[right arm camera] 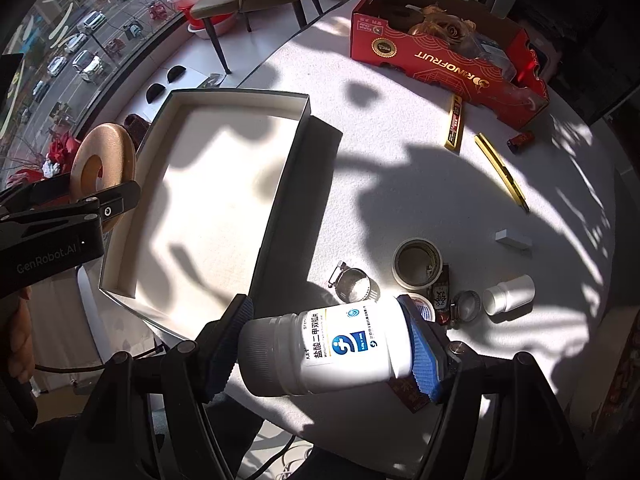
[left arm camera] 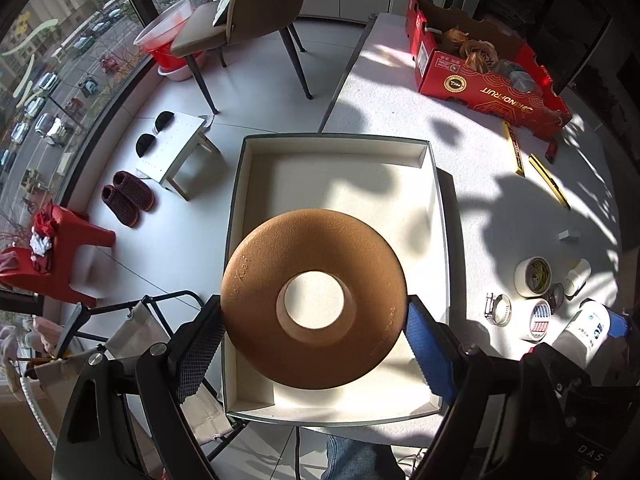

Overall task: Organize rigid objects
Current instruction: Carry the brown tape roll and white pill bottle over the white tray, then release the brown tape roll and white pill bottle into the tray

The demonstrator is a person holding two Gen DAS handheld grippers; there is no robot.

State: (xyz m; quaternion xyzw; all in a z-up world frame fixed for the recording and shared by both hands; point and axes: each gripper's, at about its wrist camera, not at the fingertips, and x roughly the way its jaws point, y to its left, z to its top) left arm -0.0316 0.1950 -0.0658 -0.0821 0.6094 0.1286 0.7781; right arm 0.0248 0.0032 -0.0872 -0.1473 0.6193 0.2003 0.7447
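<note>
Sunlit and dappled with leaf shadows, the white worktop point(right arm camera: 400, 128) carries everything, with the shallow white tray point(left arm camera: 438, 216) as the landmark. Nearest, the left gripper point(left arm camera: 314, 328) has its jaws clamped across the rim of a tan ring point(left arm camera: 314, 300), a matte, faintly pebbled disc with a round hole, held face-up directly above the tray's near half; I judge a straight descent would seat it inside. To the tray's right, the right gripper point(right arm camera: 328, 344) has its jaws closed on a white pill bottle point(right arm camera: 324, 350), smooth plastic with a ribbed cap and printed label, its long axis lying crosswise between the jaws, cap toward the tray. That bottle hangs over the worktop, just outside the tray's near right corner, so the left gripper is the nearer to depositing. Just beyond the bottle lie tape rolls point(right arm camera: 416, 262), metal hose clamps point(right arm camera: 354, 284) and a small white vial point(right arm camera: 508, 294). Farther right of the tray are yellow sticks point(right arm camera: 502, 172), and past them a red cardboard box point(right arm camera: 448, 56).
</note>
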